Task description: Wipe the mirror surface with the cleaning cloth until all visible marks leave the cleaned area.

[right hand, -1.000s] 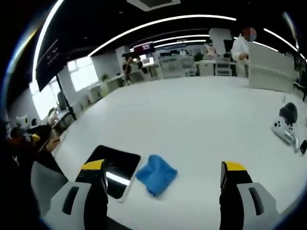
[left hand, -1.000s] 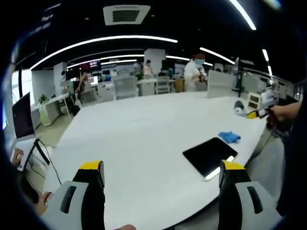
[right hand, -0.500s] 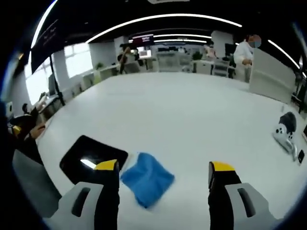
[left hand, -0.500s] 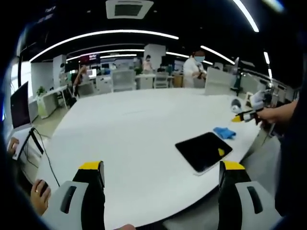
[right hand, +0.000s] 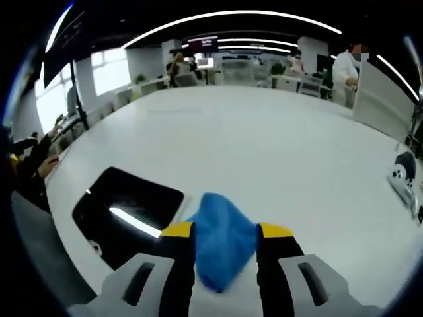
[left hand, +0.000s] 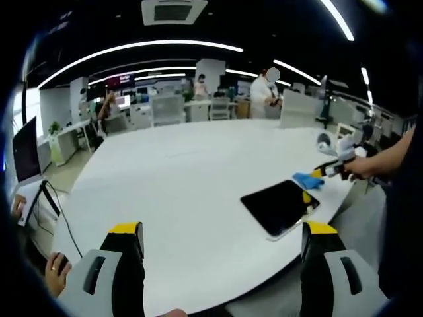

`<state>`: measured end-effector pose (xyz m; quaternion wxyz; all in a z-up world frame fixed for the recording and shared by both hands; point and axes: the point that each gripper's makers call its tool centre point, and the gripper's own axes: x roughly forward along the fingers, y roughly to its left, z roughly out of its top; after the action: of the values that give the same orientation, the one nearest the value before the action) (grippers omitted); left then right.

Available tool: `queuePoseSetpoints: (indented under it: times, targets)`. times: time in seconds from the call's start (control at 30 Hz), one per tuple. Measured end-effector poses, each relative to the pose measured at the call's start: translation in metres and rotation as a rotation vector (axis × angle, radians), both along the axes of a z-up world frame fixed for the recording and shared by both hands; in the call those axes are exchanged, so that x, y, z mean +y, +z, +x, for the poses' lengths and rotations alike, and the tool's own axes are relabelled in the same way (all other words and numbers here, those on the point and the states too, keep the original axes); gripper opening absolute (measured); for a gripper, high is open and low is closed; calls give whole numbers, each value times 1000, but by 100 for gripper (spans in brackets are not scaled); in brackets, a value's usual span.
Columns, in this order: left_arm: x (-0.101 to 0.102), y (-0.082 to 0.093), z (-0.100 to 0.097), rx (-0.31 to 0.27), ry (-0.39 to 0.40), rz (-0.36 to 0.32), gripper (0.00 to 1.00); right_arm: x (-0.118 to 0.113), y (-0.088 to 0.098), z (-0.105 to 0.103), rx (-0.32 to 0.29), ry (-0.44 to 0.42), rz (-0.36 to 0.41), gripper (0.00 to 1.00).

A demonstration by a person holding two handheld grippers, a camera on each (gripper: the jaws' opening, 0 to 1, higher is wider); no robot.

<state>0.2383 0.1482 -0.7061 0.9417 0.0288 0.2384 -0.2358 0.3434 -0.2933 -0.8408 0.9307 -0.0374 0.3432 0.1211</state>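
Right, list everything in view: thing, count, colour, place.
cleaning cloth: one, blue, on the table between the right gripper's jaws
mirror: one, dark and reflective, flat on the table beside the cloth
table: one, white
game controller: one, white, far table edge
people: several, background desks
left gripper: open, above the table
right gripper: yellow-tipped, jaws closing around the cloth; grip unclear

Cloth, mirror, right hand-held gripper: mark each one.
cloth [right hand: 221,228], right gripper view, on the blue fabric between the jaws
mirror [right hand: 122,208], right gripper view, on its dark glass
right hand-held gripper [right hand: 225,230], right gripper view, midway between its yellow fingertips
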Motion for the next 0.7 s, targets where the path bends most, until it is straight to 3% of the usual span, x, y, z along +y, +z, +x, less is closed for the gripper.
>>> queuePoseSetpoints:
  times: [0.23, 0.37, 0.63, 0.7]
  targets:
    - [-1, -2, -5, 5, -18, 12, 100, 2, -16, 3, 46, -14, -2, 20]
    - [0, -3, -9, 10, -17, 13, 100, 5, -23, -1, 76, 18, -45, 2]
    - [2, -7, -14, 19, -22, 24, 100, 2, -28, -3, 120, -40, -49, 2]
    - [0, -7, -14, 18, -27, 27, 100, 5, -30, -5, 155, -63, -1, 2]
